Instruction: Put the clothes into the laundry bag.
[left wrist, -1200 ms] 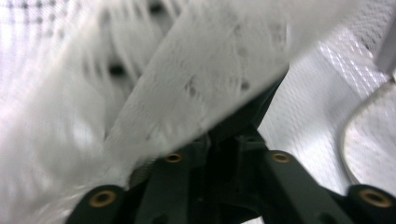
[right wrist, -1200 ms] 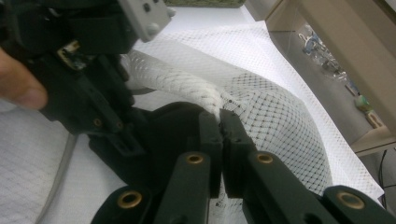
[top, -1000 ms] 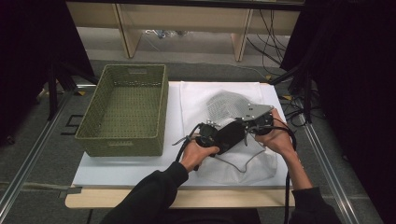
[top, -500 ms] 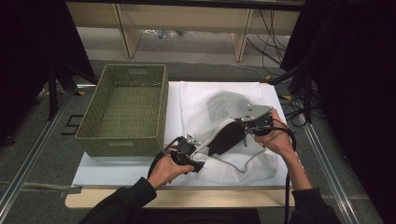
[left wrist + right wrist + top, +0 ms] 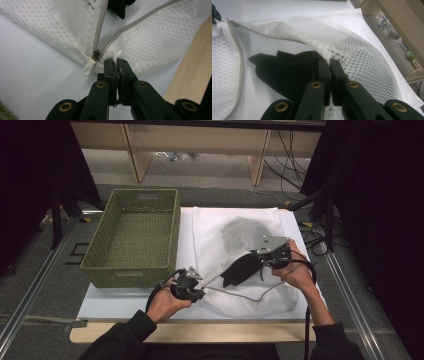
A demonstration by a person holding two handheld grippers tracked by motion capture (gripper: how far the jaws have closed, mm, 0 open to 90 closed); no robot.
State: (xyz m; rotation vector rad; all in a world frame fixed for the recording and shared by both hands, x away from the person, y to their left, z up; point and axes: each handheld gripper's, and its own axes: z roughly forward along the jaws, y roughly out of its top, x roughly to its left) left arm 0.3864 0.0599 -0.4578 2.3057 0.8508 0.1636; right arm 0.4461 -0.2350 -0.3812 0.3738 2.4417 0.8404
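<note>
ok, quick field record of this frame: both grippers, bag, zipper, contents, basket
left gripper: jaws just closed, pinching the mesh bag's corner beside the zipper pull
right gripper: shut on the upper edge of the mesh bag's opening
mesh bag: white, lying on the white table mat
zipper: unzipped, two halves spread apart
black cloth: sticking out of the opening
basket: green woven, left of the bag

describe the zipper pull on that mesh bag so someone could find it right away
On the white mat beside the green basket lies a white mesh bag. At its near left corner, where the two grey zipper tracks meet, hangs the zipper pull: a small white rounded tab, right beside the left gripper.
</note>
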